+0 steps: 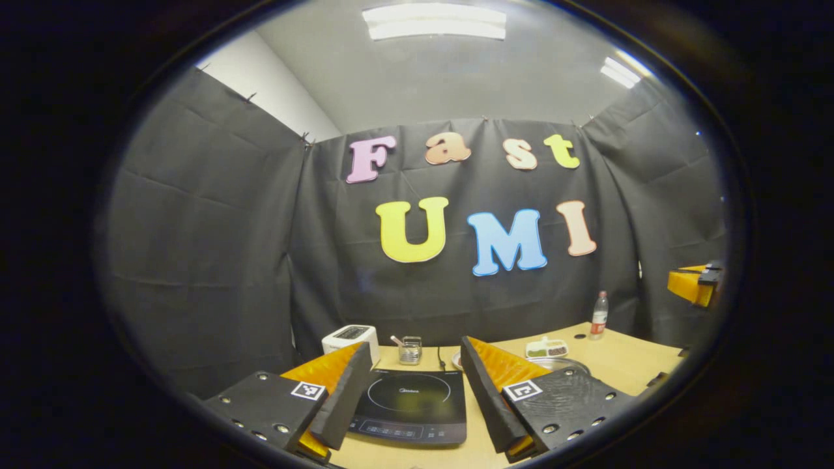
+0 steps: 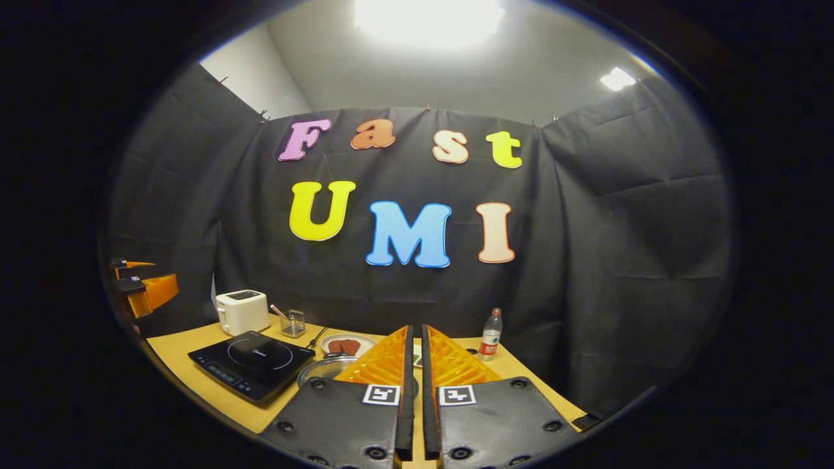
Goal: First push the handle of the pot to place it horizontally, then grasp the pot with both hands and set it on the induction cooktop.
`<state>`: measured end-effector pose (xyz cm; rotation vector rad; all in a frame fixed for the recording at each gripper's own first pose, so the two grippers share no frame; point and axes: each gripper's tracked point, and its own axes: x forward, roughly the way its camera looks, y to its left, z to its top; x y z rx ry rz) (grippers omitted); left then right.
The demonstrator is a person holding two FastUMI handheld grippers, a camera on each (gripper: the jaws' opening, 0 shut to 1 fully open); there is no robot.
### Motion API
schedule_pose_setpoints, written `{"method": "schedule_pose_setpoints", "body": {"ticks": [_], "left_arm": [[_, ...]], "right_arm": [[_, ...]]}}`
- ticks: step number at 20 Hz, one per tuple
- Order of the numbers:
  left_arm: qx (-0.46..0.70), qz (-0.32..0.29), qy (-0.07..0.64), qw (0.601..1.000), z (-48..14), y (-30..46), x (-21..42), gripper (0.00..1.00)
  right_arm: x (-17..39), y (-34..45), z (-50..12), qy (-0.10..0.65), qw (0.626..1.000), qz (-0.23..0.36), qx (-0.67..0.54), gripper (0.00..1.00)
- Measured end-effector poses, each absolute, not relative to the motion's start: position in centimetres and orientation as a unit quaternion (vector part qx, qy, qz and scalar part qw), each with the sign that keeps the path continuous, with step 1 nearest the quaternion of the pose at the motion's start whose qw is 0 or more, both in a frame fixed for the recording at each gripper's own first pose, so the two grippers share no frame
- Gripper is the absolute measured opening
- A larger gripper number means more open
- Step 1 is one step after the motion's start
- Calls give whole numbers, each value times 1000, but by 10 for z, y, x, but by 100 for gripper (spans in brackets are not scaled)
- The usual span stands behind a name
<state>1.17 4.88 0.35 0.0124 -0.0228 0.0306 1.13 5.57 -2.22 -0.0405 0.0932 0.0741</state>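
Observation:
The black induction cooktop point(image 1: 410, 404) lies on the wooden table, framed between the wide-apart fingers of my open left gripper point(image 1: 414, 343). The pot point(image 2: 326, 370), metal with a glass lid, stands right of the cooktop point(image 2: 253, 361); its handle is hidden. In the left gripper view only the pot's rim point(image 1: 563, 363) peeks out behind one finger. My right gripper point(image 2: 415, 329) hovers above the table with its fingers nearly together and nothing between them, the pot just to its left. Both grippers are held above and short of the pot.
A white toaster point(image 2: 242, 311) and a small utensil holder point(image 2: 293, 322) stand at the back. A plate of food point(image 2: 348, 345) sits behind the pot, and a water bottle point(image 2: 490, 335) stands at the back right. A small food tray point(image 1: 546, 348) lies near the bottle point(image 1: 599, 316).

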Motion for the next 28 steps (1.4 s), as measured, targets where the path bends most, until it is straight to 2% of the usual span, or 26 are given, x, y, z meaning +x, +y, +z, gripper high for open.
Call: {"method": "schedule_pose_setpoints", "body": {"ticks": [1,3,10,11,13,14,16,17,18,20,21,28], "left_arm": [[8,16,-13,1000,4,53,13,81],[10,18,-16,1000,3,60,15,86],[1,21,-14,1000,-9,94,20,86],[-1,21,-13,1000,-9,99,22,86],[-2,22,-13,1000,-15,110,23,81],[-1,24,-13,1000,-16,115,25,83],[-4,33,-13,999,-18,129,24,83],[-6,39,-14,999,-17,136,25,83],[-6,44,-16,999,-17,141,24,81],[-2,51,-17,999,-18,149,22,83],[0,55,-16,998,-18,152,22,81],[3,90,-10,996,-20,157,31,81]], "right_arm": [[15,65,-27,54,997,49,-22,0],[15,81,-36,70,995,67,-24,2],[15,120,-69,124,987,101,-34,0],[15,125,-73,130,985,105,-39,2],[13,137,-86,144,982,117,-42,2],[12,144,-91,152,980,124,-41,2],[11,154,-106,170,975,135,-41,0],[12,160,-113,181,972,143,-41,2],[12,165,-120,190,969,149,-45,0],[14,173,-132,206,964,162,-53,2],[14,177,-139,214,960,168,-58,0],[19,188,-182,266,935,221,-78,2]]}}
